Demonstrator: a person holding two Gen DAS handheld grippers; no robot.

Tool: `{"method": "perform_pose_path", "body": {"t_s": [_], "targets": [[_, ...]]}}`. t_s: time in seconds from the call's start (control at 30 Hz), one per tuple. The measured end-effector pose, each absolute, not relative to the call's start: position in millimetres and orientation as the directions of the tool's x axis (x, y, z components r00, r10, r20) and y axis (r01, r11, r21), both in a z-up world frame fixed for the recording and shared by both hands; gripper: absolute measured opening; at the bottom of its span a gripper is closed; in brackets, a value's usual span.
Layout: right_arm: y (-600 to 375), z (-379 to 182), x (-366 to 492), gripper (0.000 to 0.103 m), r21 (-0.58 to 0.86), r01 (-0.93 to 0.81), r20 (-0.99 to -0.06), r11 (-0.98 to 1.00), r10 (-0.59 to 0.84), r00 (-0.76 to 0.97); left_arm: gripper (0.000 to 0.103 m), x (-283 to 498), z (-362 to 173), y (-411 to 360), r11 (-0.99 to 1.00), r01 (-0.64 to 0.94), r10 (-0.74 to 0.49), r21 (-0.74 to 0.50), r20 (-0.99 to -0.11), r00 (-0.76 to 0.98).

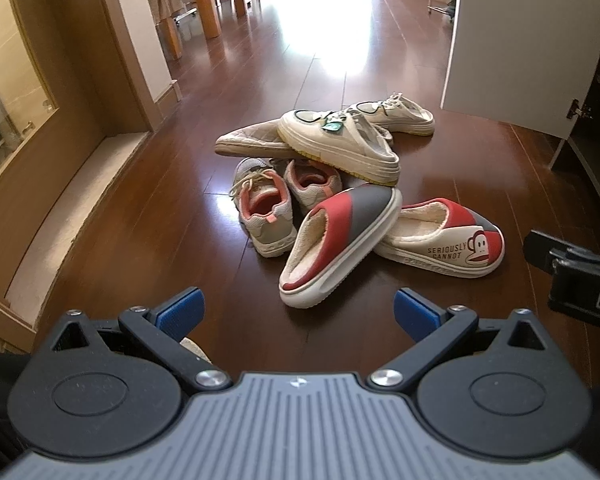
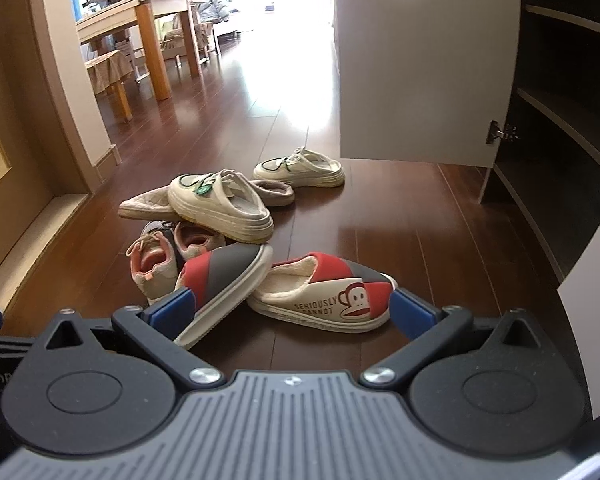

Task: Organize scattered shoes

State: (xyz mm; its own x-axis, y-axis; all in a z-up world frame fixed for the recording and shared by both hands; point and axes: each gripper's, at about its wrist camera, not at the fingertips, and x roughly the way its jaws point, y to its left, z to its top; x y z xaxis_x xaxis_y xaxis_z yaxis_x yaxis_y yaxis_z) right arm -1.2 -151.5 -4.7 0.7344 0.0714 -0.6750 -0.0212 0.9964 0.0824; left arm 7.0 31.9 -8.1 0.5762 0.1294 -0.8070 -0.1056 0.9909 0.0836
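A heap of shoes lies on the wooden floor. Nearest are two red-grey fleece slippers: one tipped on its side, the other flat with a monkey print. Behind them sit a pair of grey-pink sneakers, a cream backless sneaker lying on a beige slipper, and its mate farther back. My left gripper is open, short of the tipped slipper. My right gripper is open, just before both red slippers.
An open shoe cabinet with dark shelves stands at the right, its white door swung out behind the heap. A wall with a low ledge runs along the left. A wooden table stands far back.
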Motion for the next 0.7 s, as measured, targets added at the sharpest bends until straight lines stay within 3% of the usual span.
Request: {"method": "perform_pose_path", "body": {"t_s": [0.7], "targets": [[-138,2,15,0.102,-0.053,-0.218,-0.703,0.975,0.118,0.701,0.102,17,-3,58,0.971,-0.194,0.227,0.141,-0.805,0.548]]}}
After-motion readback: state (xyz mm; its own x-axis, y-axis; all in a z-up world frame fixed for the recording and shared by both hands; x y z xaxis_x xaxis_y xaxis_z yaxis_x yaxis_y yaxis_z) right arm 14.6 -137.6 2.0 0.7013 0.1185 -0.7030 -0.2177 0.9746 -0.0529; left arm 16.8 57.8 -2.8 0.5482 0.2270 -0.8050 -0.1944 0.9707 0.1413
